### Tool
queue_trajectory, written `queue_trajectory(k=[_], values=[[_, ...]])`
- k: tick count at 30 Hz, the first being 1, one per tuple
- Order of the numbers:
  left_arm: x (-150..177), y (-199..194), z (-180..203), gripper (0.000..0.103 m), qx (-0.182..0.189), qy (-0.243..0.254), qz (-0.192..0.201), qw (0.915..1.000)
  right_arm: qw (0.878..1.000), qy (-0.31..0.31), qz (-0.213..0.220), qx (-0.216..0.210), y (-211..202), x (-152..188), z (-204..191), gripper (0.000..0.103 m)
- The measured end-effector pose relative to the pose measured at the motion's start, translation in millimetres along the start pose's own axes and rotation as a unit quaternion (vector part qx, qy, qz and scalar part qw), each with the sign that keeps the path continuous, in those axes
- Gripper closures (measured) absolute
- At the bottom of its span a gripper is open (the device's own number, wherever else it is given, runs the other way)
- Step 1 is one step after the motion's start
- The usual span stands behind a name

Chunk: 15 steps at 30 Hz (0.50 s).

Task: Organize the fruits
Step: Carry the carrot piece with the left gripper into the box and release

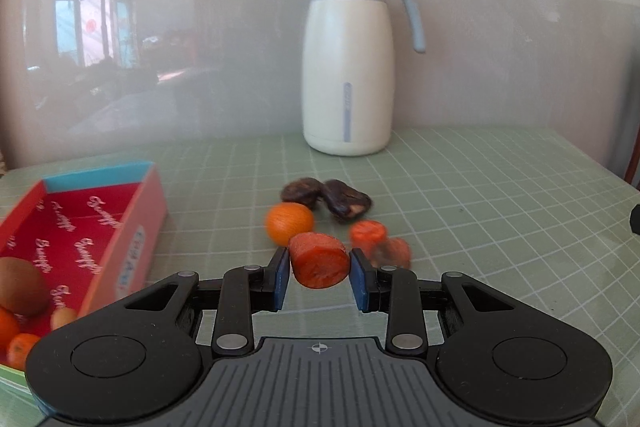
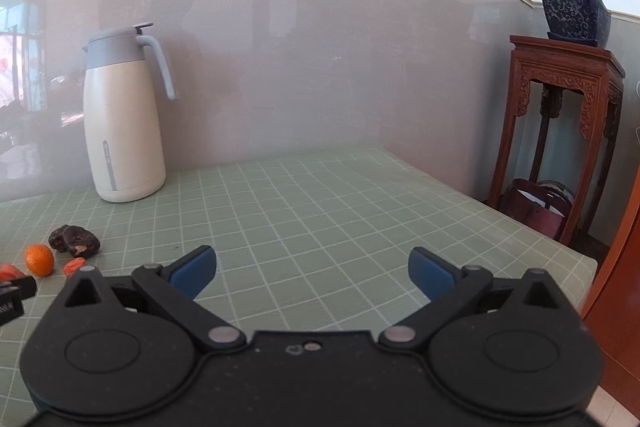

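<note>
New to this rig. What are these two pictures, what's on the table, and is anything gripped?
No robot arm here: a person holds a two-finger gripper in each hand, with a fisheye camera on each looking along its fingers. In the left wrist view, the left gripper is shut on a carrot chunk. Beyond it lie a tangerine, two dark dried fruits, more carrot pieces and a thermos jug; a red box at left holds fruit. In the right wrist view, the right gripper is open and empty over the green grid mat.

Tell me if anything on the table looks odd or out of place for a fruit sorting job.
Yes: the left gripper is shut on a carrot chunk, a vegetable, and two more carrot pieces lie among the loose mandarin and dark dried fruits. The thermos jug stands upright; nothing is spilled.
</note>
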<state>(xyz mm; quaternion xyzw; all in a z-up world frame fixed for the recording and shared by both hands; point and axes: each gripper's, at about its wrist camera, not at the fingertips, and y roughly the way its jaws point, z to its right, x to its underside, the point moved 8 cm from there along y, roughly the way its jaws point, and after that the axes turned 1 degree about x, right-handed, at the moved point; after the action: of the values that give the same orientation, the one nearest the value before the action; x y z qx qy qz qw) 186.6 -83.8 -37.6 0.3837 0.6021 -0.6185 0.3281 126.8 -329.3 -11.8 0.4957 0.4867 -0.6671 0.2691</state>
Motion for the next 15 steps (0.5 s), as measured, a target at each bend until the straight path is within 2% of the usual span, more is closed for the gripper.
queue_trajectory(k=[9, 15], values=[[-7.6, -24.8, -78.4, 0.071, -0.06, -0.02, 0.03, 0.9975, 0.999, -0.034, 0.006, -0.023, -5.7, 0.2, -39.9, 0.0], [-2.0, -33.8, -133.8, 0.071, -0.108, -0.042, 0.033, 0.9927, 0.997, -0.059, 0.008, -0.043, -9.9, 2.5, -71.7, 0.0]])
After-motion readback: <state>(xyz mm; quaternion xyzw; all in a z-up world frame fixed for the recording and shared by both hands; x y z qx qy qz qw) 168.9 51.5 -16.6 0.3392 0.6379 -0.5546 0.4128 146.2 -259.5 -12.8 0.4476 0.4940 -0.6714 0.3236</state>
